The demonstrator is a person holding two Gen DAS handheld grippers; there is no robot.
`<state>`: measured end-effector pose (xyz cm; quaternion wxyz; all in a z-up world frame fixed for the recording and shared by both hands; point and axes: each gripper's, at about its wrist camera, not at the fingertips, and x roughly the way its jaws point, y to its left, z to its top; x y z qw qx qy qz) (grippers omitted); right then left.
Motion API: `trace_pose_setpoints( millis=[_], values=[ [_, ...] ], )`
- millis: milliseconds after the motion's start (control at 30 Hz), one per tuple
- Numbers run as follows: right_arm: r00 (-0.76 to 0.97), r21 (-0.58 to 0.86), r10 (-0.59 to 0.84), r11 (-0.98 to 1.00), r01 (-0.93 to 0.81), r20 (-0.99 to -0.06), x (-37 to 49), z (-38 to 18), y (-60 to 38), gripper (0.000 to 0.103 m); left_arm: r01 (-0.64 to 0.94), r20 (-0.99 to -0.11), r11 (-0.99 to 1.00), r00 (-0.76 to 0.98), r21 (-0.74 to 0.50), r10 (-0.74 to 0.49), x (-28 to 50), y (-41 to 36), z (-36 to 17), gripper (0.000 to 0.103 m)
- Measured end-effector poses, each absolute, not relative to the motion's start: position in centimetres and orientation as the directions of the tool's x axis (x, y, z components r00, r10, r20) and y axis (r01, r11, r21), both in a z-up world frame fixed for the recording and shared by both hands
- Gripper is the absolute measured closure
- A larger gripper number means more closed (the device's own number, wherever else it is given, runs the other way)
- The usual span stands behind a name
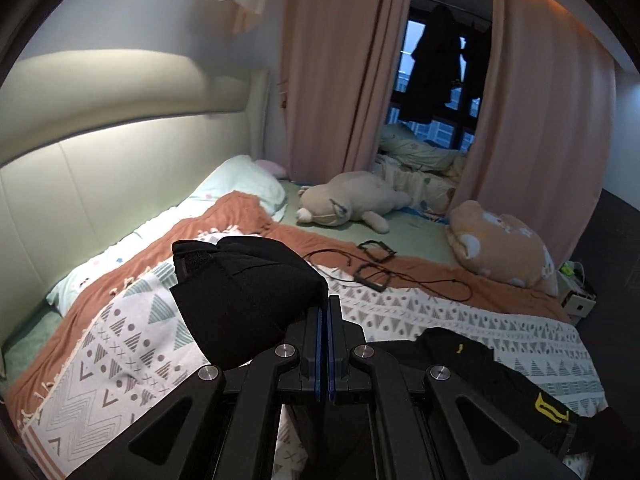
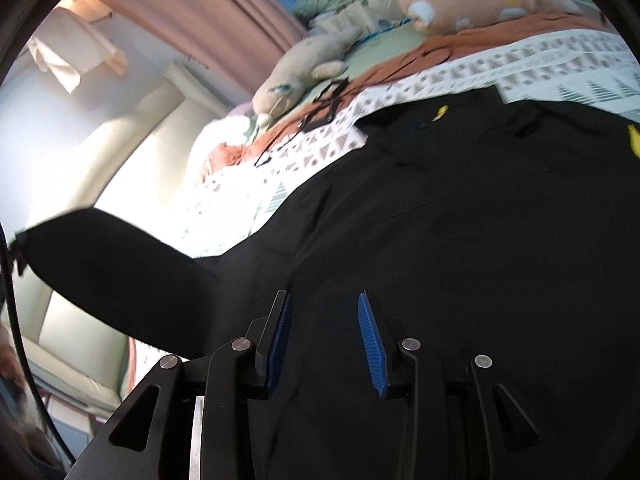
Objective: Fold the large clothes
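Pinching a bunched sleeve end of the black garment (image 1: 244,300), the left gripper (image 1: 325,308) has its blue pads pressed together w/ fabric caught between, lifted above the patterned blanket (image 1: 132,344). Rest of the garment trails off to its right, yellow print showing. Right gripper (image 2: 323,312) hovers w/ jaws apart, nothing between them, garment body (image 2: 460,240) spread directly ahead & under it; raised sleeve stretches off to its left. Further ahead of both: black cables (image 1: 376,268) on the blanket, then a beige plush (image 1: 348,200) & orange plush pillow (image 1: 500,244), pink curtains (image 1: 340,72) beyond.
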<state>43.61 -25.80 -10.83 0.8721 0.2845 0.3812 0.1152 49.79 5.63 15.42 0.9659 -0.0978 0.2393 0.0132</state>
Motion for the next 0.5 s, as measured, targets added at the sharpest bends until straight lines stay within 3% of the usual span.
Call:
trace_pose_setpoints(
  millis=[500],
  values=[
    [0.746,0.620,0.241,0.733,0.279,-0.621,37.9,-13.6,-39.8,0.067,0.245,-0.468,0.946,0.824,-0.215,-0.319,51.5,-9.6,16.5,0.102]
  ],
)
